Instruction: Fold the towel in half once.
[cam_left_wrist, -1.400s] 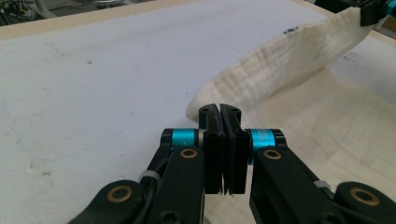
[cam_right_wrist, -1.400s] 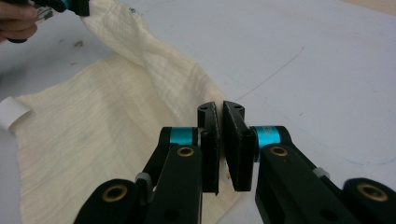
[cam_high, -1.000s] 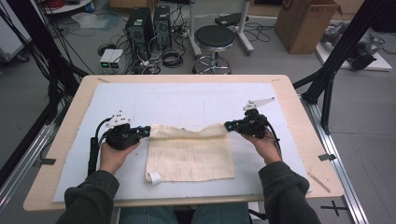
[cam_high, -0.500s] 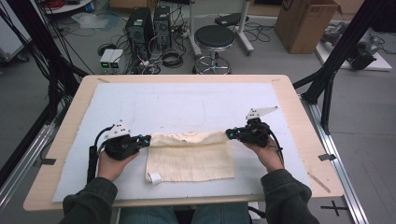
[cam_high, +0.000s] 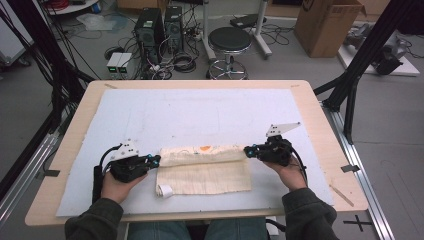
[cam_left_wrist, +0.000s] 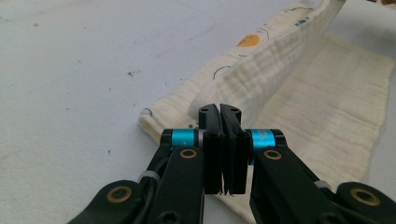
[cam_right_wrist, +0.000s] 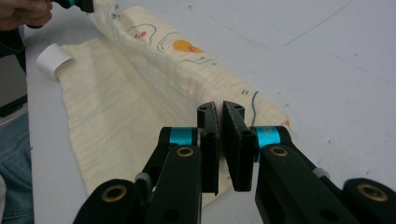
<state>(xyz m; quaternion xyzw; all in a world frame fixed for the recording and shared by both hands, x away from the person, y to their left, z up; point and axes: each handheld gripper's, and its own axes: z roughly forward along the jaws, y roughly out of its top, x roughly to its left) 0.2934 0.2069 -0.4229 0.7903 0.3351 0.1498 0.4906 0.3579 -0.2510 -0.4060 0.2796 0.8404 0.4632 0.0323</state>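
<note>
A cream cloth lay near the counter's front edge. The left claw and right claw, held level and facing inward, each pinched one end of its raised fold.

Both your forearms come in from the bottom of the high view, sleeves dark, wrists low over the table. Your left hand wraps the left gripper from below and behind, body near level, tips pointing right toward the other one. Left fingers pressed together, pinching the cloth edge. Your right hand holds the right gripper the mirrored way, tips pointing left, grey plate on top, cable looping behind the wrist. Right fingers likewise closed on cloth, only a thin slit between pads. Grippers well apart, roughly level with each other.
</note>
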